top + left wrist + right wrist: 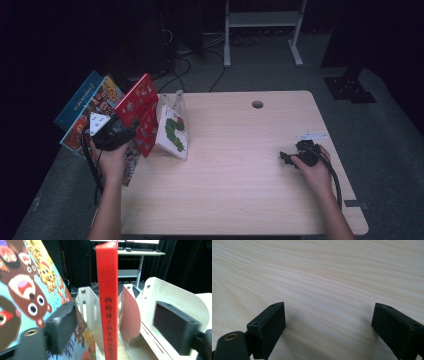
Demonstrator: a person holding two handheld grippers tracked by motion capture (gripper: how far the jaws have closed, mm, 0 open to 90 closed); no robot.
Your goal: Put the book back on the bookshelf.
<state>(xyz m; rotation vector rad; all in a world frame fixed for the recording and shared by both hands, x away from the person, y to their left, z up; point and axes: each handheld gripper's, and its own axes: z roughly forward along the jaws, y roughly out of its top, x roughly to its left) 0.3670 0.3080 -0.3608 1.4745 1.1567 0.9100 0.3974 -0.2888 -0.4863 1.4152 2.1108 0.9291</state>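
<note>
While you are looking down from the high view, your left gripper [116, 134] is sitting at the table's [240, 165] left edge against the red book [140, 112], which is standing tilted in a white rack [176, 100] among other picture books; a caterpillar book [172, 132] is leaning just to its right. Your right gripper [287, 157] is resting low over the bare wood near the right edge, well apart from the books. Moving to the left gripper view, the jaws are standing wide open on either side of the red book's spine [107, 300], not touching it, with an animal book [27, 292] leaning at the left. Turning to the right gripper view, the jaws are gaping open over bare wood, holding nothing.
</note>
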